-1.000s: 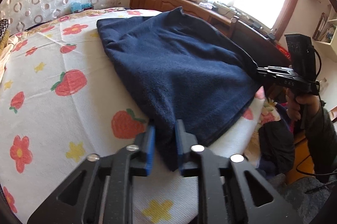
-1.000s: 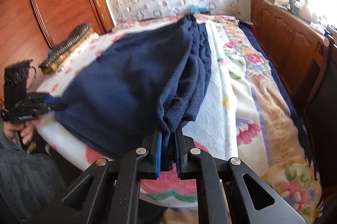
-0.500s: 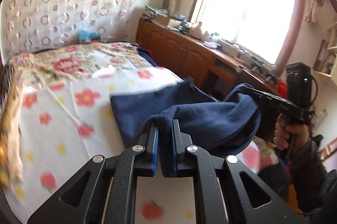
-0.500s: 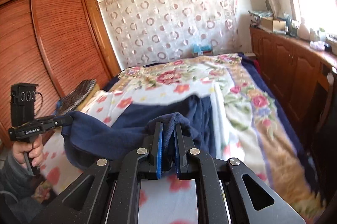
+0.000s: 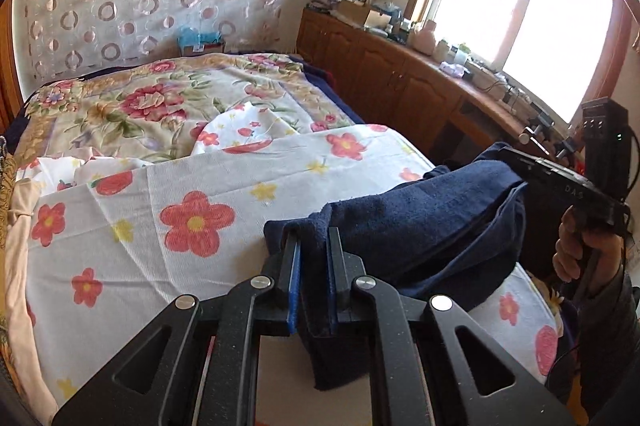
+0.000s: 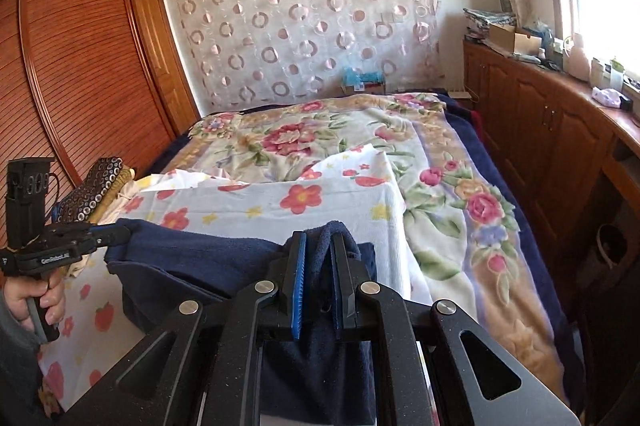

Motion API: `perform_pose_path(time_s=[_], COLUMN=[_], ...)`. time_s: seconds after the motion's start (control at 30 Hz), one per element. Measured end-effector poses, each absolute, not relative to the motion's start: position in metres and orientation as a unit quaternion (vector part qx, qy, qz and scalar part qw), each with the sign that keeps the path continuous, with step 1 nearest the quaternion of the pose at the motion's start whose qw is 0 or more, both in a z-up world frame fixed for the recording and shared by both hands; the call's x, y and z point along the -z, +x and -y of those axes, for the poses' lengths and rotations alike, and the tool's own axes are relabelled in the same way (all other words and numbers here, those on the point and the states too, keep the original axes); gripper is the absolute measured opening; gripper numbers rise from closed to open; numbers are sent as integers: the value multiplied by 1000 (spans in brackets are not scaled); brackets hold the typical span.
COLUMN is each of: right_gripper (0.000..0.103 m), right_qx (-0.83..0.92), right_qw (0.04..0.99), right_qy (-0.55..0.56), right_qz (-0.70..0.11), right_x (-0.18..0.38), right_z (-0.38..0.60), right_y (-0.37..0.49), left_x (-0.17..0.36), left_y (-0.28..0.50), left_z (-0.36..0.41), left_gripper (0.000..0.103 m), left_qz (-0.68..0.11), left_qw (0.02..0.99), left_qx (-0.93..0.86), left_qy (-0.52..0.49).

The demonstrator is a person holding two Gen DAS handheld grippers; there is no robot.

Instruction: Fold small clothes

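A dark navy fleece garment (image 5: 420,222) hangs slack between my two grippers at the near edge of the bed. My left gripper (image 5: 314,246) is shut on one corner of it. My right gripper (image 6: 320,250) is shut on the other corner; the garment (image 6: 208,258) sags between us, its lower part draped over the white flower-print sheet (image 5: 168,226). The right gripper also shows at the right of the left wrist view (image 5: 516,162), and the left gripper at the left of the right wrist view (image 6: 116,234).
The flower-print sheet (image 6: 320,198) lies over a floral bedspread (image 6: 304,134). A wooden cabinet (image 6: 532,130) with clutter runs along the right under the window. A wooden wardrobe (image 6: 80,74) stands left. A patterned bundle (image 6: 92,186) rests at the bed's left edge.
Both grippers have lifted the navy garment off the bed and pulled it back to the near edge. It lay spread flat a second ago and now hangs bunched between them.
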State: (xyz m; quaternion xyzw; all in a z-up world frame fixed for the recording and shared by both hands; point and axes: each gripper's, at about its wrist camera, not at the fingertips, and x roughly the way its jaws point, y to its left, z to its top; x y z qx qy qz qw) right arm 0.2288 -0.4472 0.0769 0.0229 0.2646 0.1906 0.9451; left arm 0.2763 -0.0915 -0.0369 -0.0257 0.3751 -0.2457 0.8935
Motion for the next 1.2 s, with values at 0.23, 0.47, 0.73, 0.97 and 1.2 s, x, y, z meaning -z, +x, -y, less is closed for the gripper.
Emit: perform_pose_path(time_s=[0.23, 0.47, 0.73, 0.97, 1.2], right_gripper=[30, 42, 44, 27, 7], right_qx=[-191, -186, -196, -244, -169], right_qw=[952, 948, 935, 921, 941], right_qy=[18, -24, -33, -31, 12], right_qz=[-239, -258, -292, -302, -291], right_x=[-84, -60, -51, -62, -58], right_z=[453, 462, 459, 451, 484], right_y=[222, 214, 239, 272, 291], left_x=[39, 9, 61, 57, 48], left_y=[291, 269, 259, 267, 296], left_z=[100, 71, 73, 99, 100], left_gripper=[27, 58, 61, 61, 63], left_qz=[-383, -339, -412, -411, -392], left_qw=[886, 906, 865, 858, 883], left_qx=[262, 252, 285, 307, 254], left_qy=[-13, 2, 24, 32, 41])
